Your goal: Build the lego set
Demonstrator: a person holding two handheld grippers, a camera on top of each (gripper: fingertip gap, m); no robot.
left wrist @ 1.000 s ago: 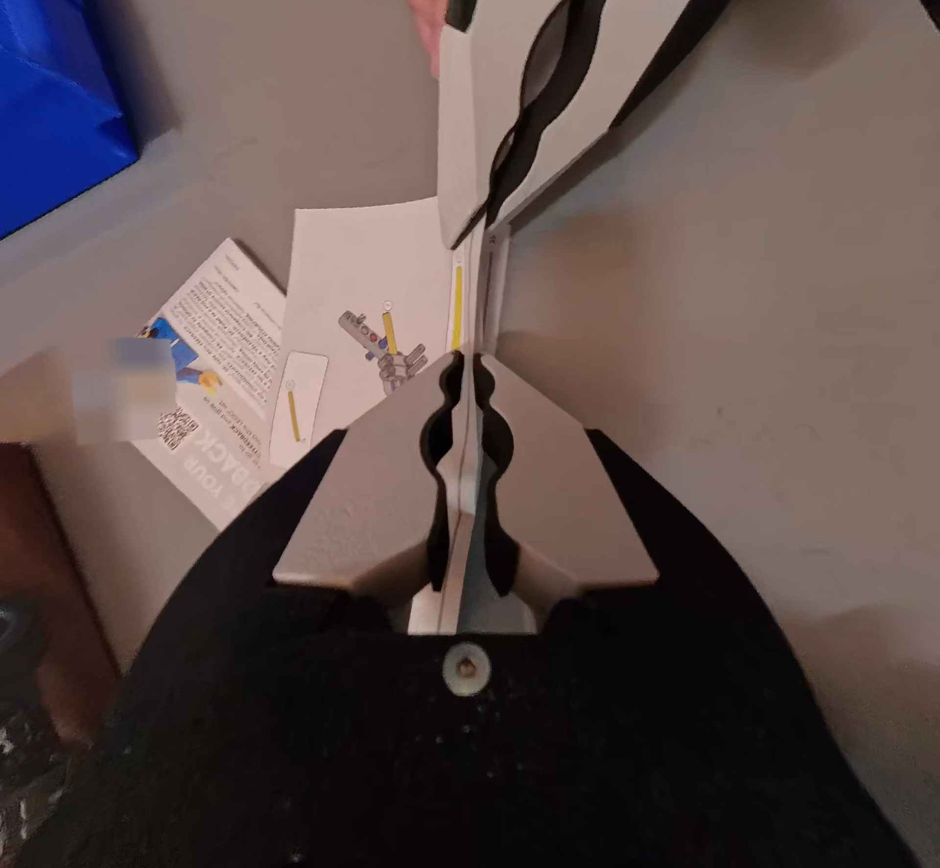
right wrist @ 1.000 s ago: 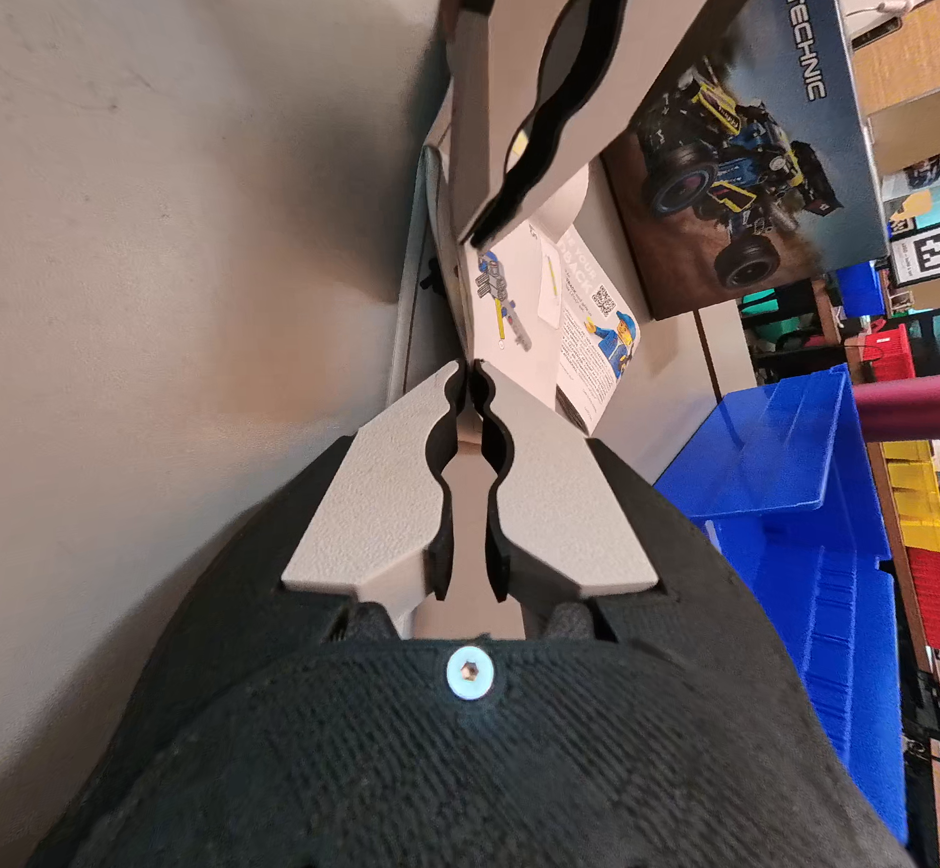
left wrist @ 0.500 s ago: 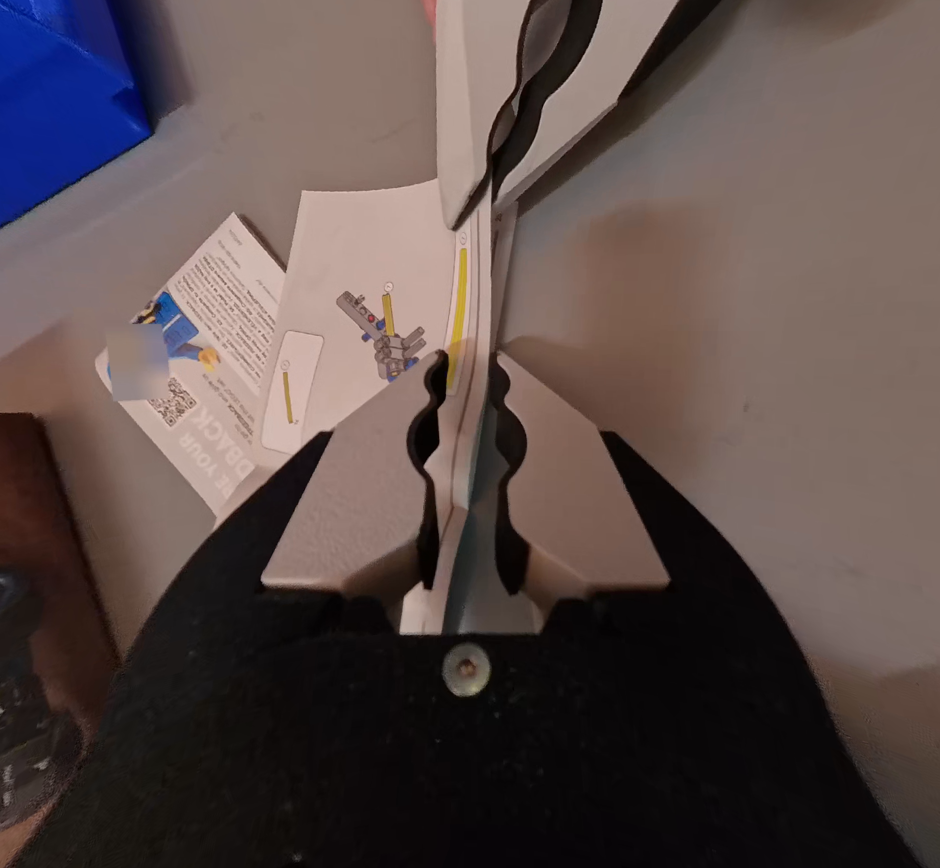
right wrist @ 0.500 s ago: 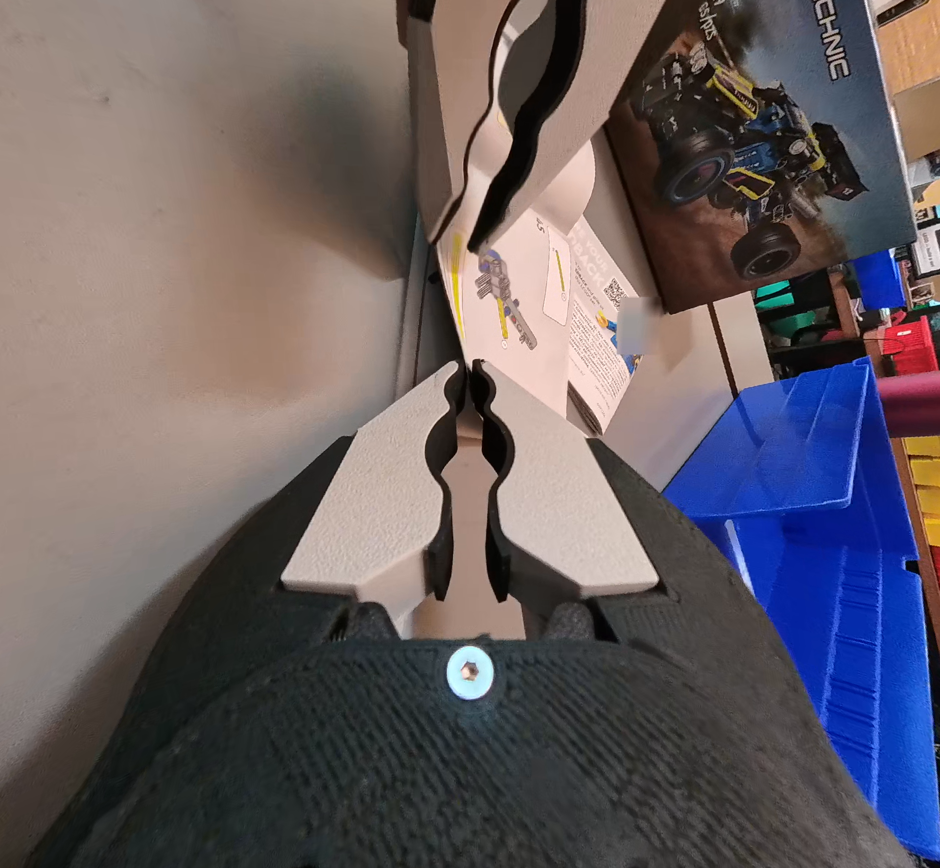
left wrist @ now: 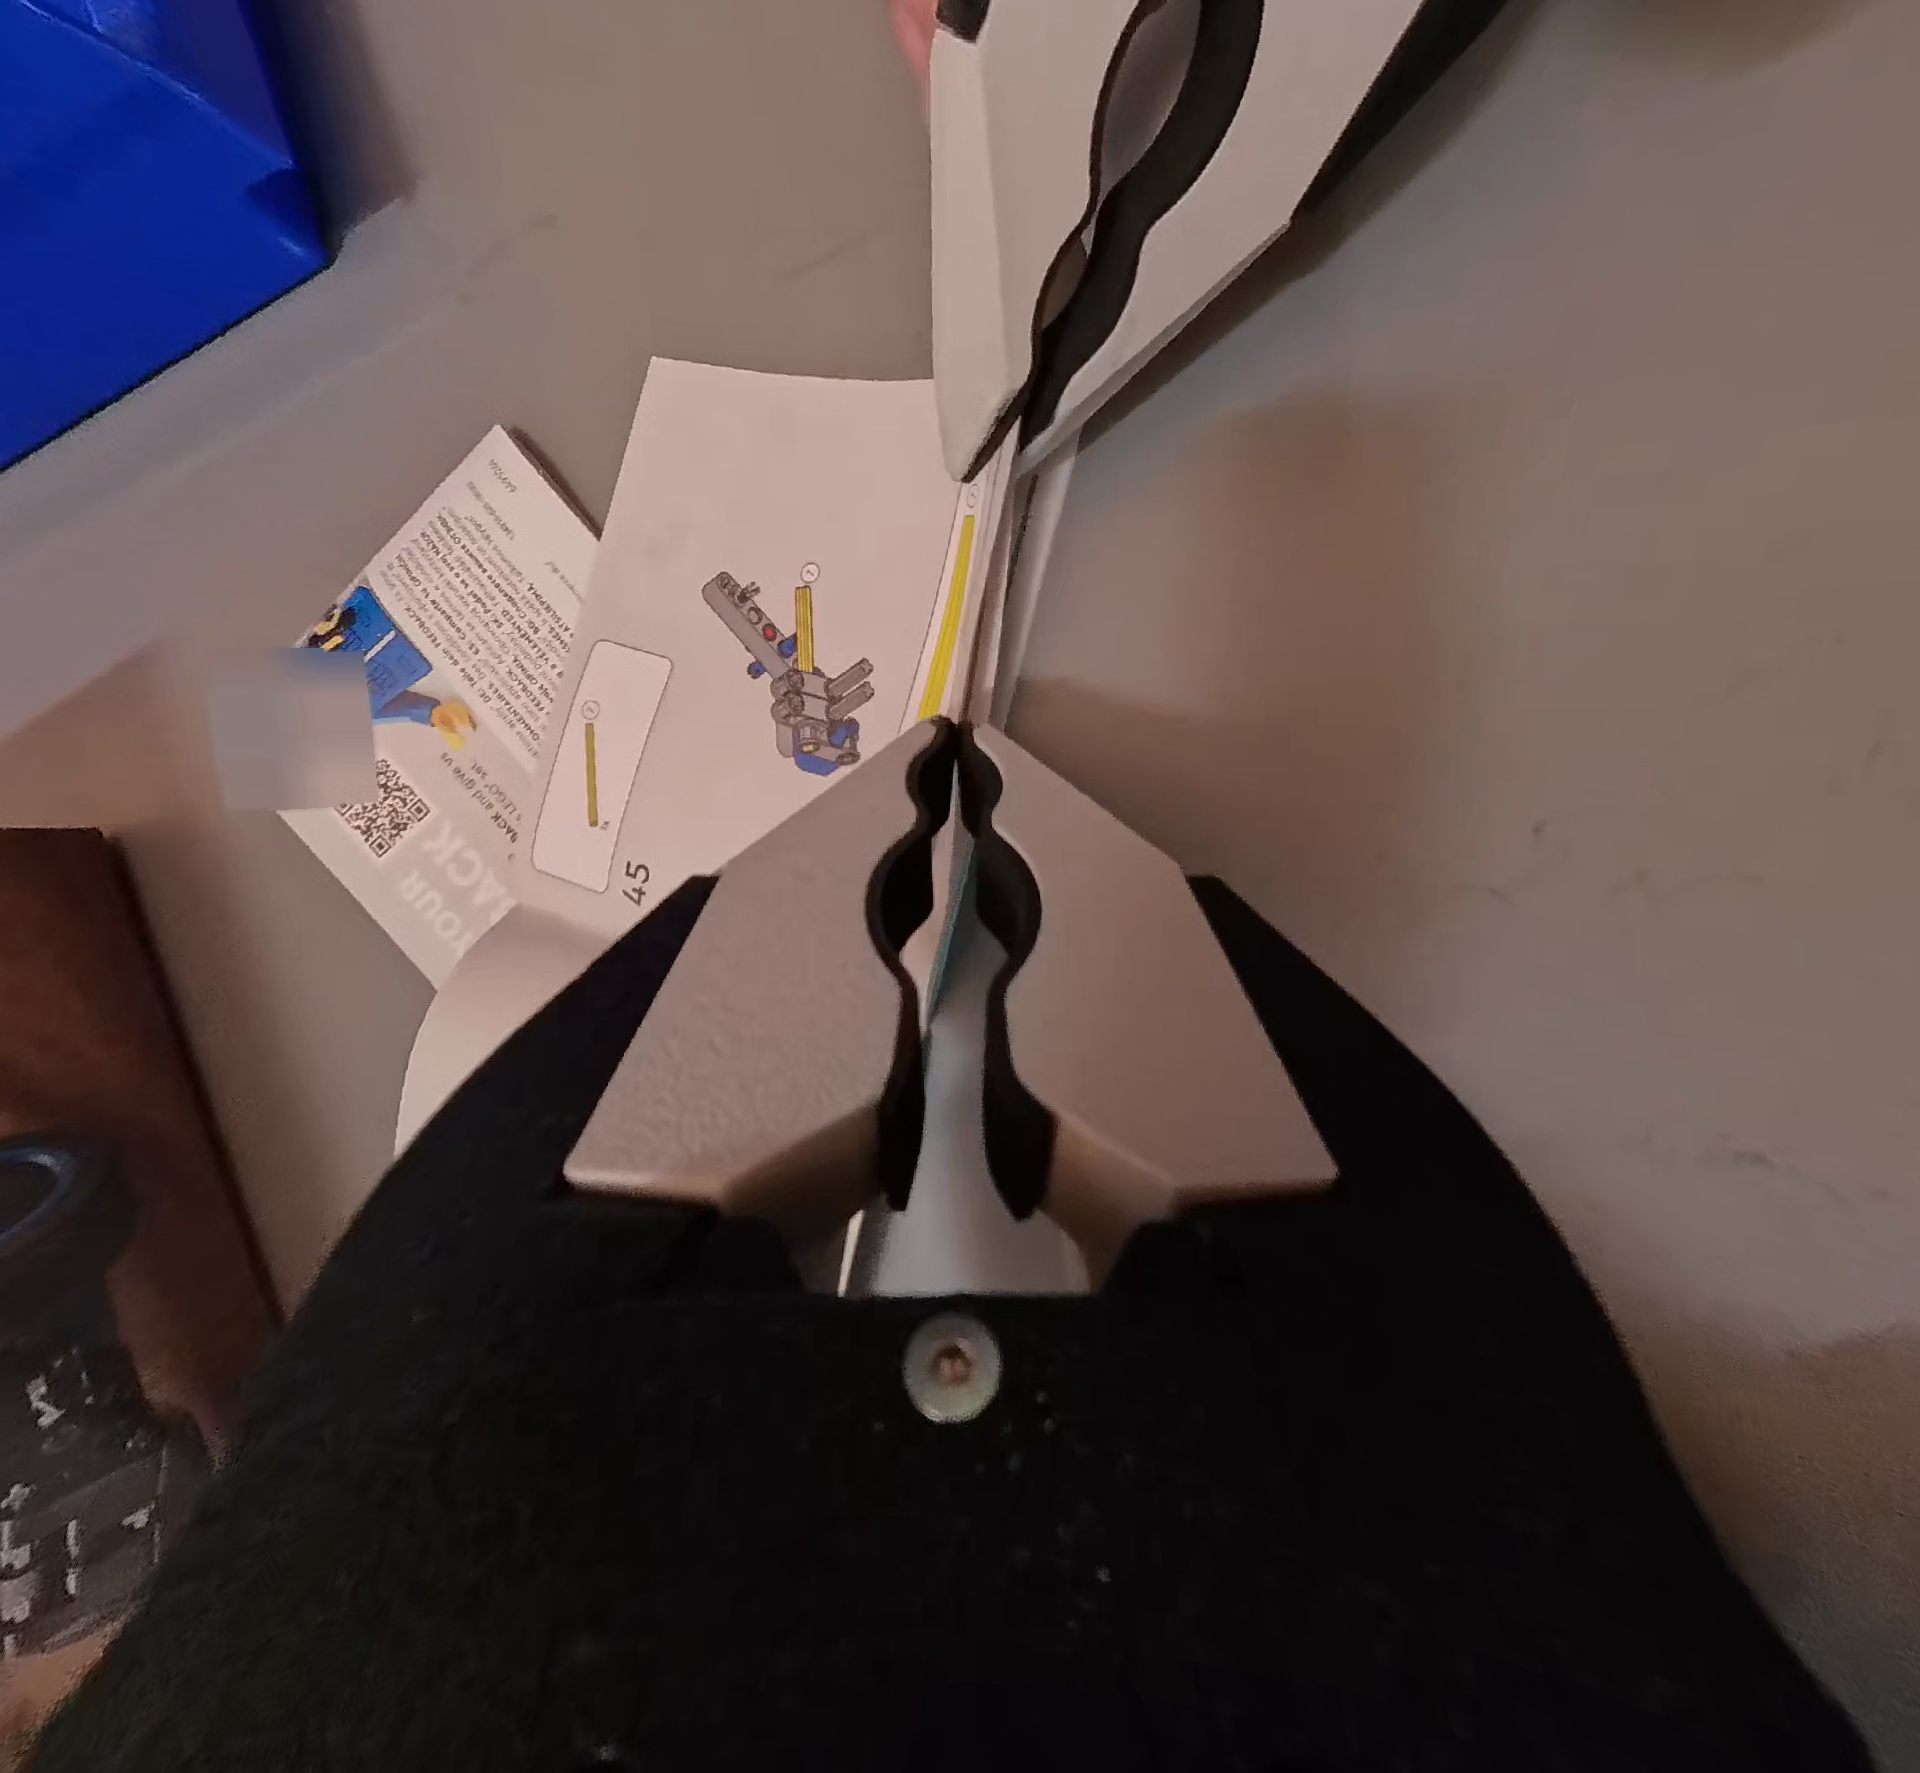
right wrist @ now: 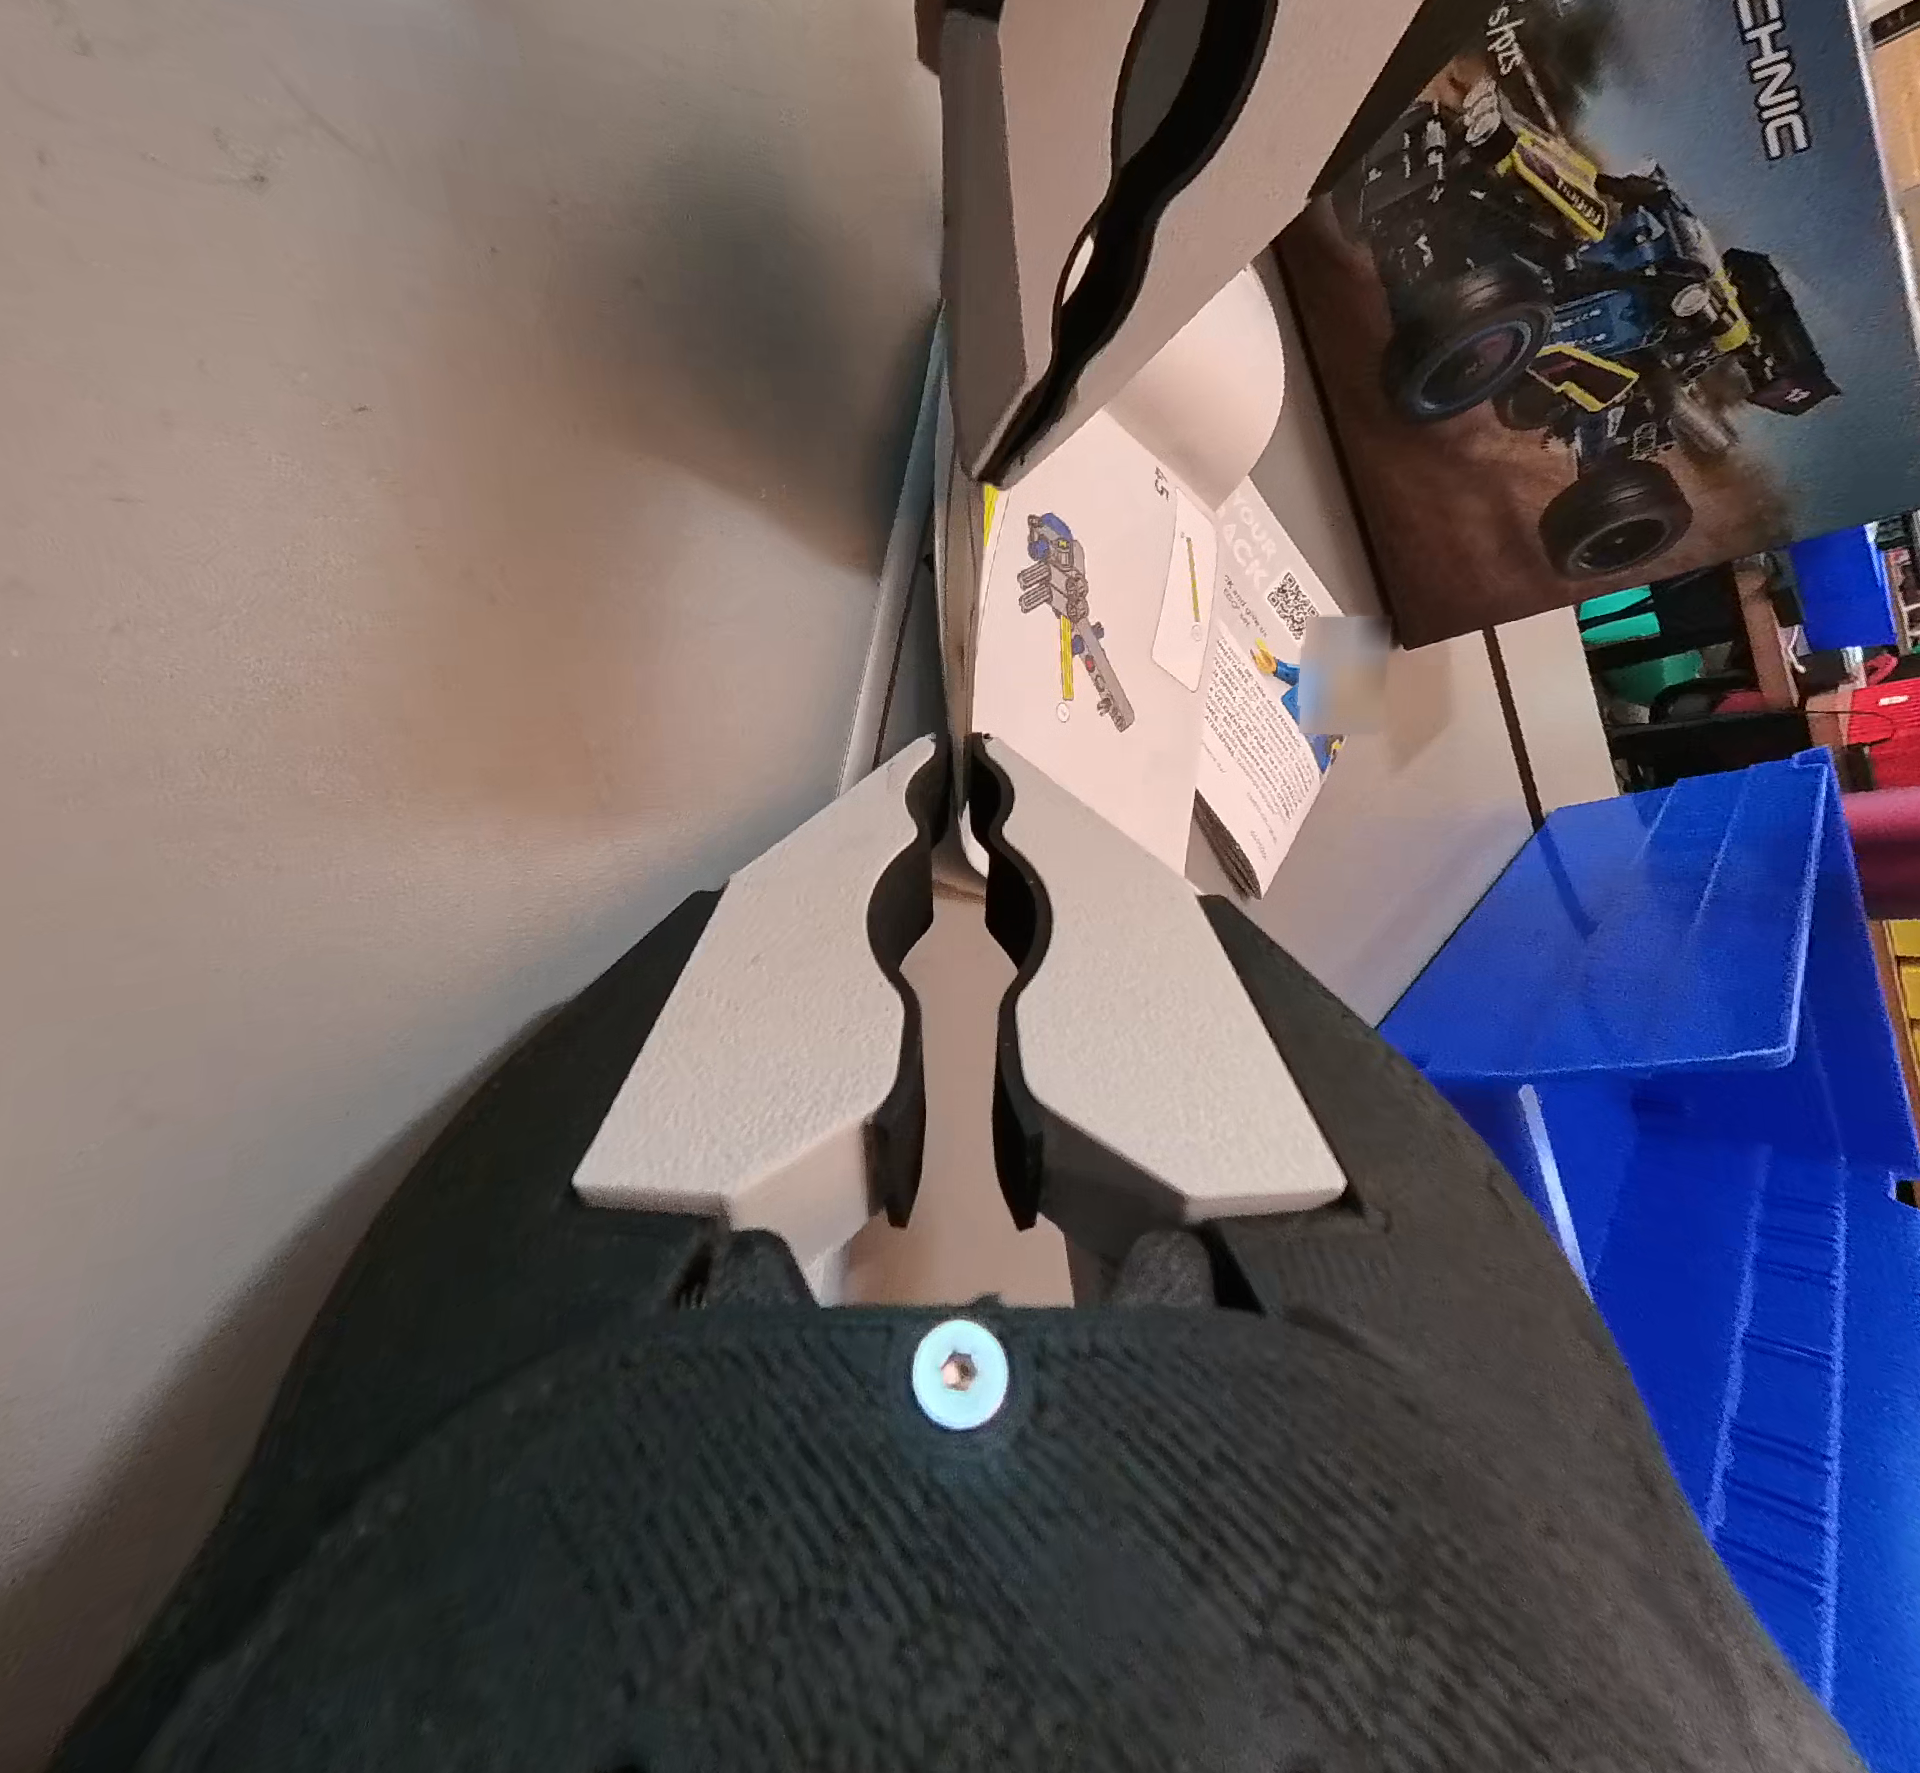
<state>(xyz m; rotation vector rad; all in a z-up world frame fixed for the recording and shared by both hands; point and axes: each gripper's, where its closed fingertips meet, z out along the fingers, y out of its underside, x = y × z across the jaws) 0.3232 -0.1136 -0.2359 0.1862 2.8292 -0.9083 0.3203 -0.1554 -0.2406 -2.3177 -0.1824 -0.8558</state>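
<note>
We hold the instruction booklet (left wrist: 769, 518) edge-up over the grey worktop (left wrist: 1507, 788). Our left hand-held gripper (left wrist: 954, 736) is closed on its pages at the near end; our right hand-held gripper (right wrist: 956, 749) pinches the same pages at the far end. Beside the booklet stands the set's box (right wrist: 1621, 289), with a blue bin (right wrist: 1683, 1048) near it.
</note>
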